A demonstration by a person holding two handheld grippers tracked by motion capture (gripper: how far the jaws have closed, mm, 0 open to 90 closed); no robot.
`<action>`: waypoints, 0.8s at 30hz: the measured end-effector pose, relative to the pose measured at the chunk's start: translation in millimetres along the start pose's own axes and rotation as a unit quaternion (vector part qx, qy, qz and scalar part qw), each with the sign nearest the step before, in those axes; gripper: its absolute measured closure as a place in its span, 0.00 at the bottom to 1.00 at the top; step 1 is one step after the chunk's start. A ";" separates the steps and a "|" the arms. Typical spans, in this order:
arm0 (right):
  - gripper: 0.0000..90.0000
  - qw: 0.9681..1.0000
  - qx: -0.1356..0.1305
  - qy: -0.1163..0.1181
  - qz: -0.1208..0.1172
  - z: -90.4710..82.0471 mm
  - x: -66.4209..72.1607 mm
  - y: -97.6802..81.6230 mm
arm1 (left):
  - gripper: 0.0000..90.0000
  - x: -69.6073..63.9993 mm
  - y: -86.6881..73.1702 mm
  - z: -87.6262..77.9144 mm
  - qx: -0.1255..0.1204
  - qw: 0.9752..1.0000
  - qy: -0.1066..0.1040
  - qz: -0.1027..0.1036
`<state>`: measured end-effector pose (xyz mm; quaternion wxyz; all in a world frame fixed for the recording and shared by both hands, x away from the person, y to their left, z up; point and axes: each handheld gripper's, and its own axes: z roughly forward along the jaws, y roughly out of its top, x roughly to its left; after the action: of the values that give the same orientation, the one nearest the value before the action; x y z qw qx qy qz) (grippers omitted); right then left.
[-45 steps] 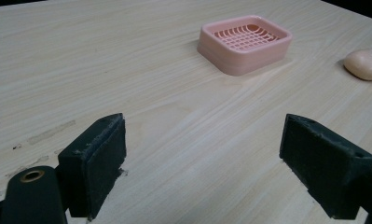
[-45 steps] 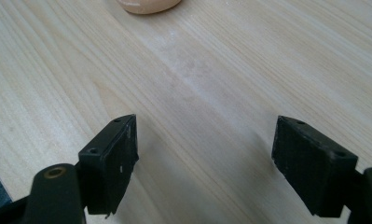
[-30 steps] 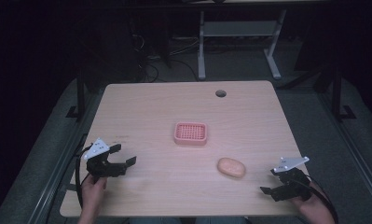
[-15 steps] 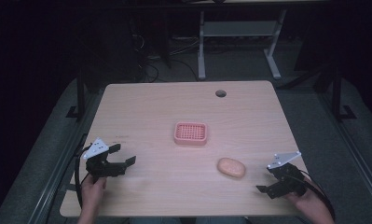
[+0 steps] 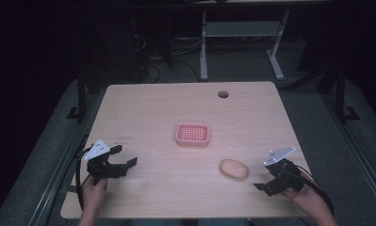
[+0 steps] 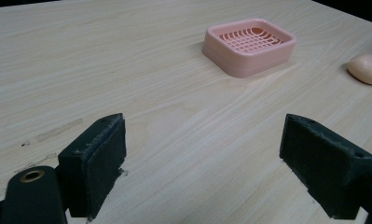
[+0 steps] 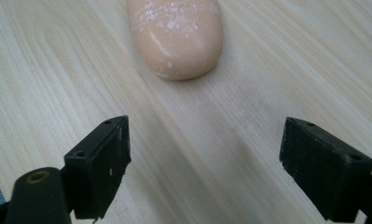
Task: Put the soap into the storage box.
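- The right gripper [image 7: 204, 163], jaws just opened wide and empty, has the soap bar [image 7: 176, 35] straight ahead, apparently lengthwise.
- The left gripper [image 5: 122, 157], also wide, sits much farther off.

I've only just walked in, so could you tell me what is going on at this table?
A person holds a tool in each hand. The right tool, whose jaws have just been opening, points at a bar of soap lying ahead of it, untouched. The left tool hangs open, away from the pink soap dish mid-table.

Soap bar [image 7: 176, 35] cut off by top edge in right gripper view, by right edge in left gripper view
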<state>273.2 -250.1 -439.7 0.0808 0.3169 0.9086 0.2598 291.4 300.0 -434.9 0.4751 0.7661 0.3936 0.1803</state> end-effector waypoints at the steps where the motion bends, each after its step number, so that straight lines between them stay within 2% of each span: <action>1: 0.18 1.000 0.000 0.001 -0.001 0.6 0.2 1.7 | 0.16 0.0 0.0 -0.1 -0.001 1.000 0.000 -0.001; 7: 0.18 1.000 0.005 0.006 -0.007 2.5 1.4 12.0 | 0.16 1.2 0.0 -1.1 -0.002 1.000 0.001 -0.003; 11: 0.18 1.000 0.014 0.008 -0.023 4.2 4.3 23.2 | 0.16 1.8 -0.1 -1.7 -0.004 1.000 0.002 -0.006; 18: 0.18 0.999 0.026 0.013 -0.039 9.9 6.8 38.9 | 0.16 3.6 -0.5 -2.7 -0.006 1.000 0.003 -0.006; 20: 0.18 0.998 0.028 0.015 -0.054 12.7 7.0 42.8 | 0.16 3.3 -0.5 -2.6 -0.006 1.000 0.004 -0.006; 24: 0.18 0.997 0.038 0.017 -0.062 16.9 8.0 50.4 | 0.16 2.9 -0.4 -2.8 -0.005 1.000 0.002 -0.006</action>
<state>299.1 -204.6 -427.6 0.0691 0.2584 0.9368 0.2255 291.2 304.0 -434.2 0.4795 0.7604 0.3987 0.1813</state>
